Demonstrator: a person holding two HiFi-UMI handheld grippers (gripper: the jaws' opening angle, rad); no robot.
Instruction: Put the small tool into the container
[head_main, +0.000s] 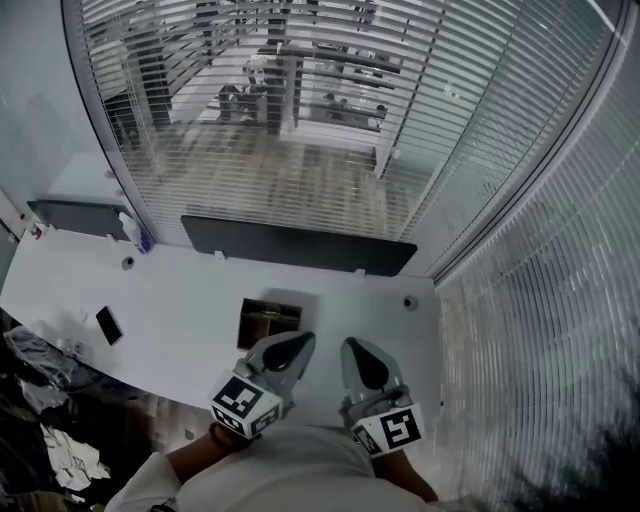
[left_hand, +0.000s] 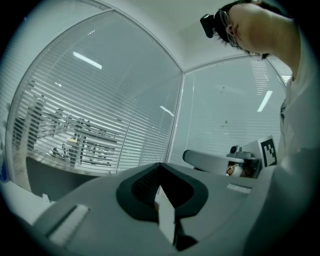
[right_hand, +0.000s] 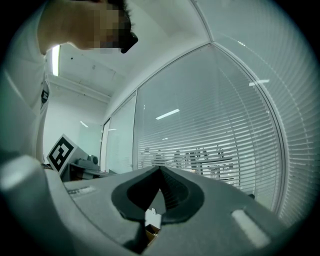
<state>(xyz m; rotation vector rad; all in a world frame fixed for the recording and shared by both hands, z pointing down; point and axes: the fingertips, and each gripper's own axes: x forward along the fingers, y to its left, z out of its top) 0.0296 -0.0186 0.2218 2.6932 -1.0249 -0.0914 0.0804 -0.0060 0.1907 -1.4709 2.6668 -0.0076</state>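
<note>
Pointing forward: left hand-held gripper (head_main: 300, 342), right hand-held gripper (head_main: 356, 347) (both jaws closed, empty).

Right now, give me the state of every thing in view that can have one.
left gripper: shut, nothing between the jaws.
right gripper: shut, nothing between the jaws.
container: open-topped, standing on the table; contents unclear.
phone: lying flat, screen dark.
blinds: lowered, slats part open.

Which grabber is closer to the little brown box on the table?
The left gripper: in the head view its tip sits right beside the box, while the right gripper is farther off.
</note>
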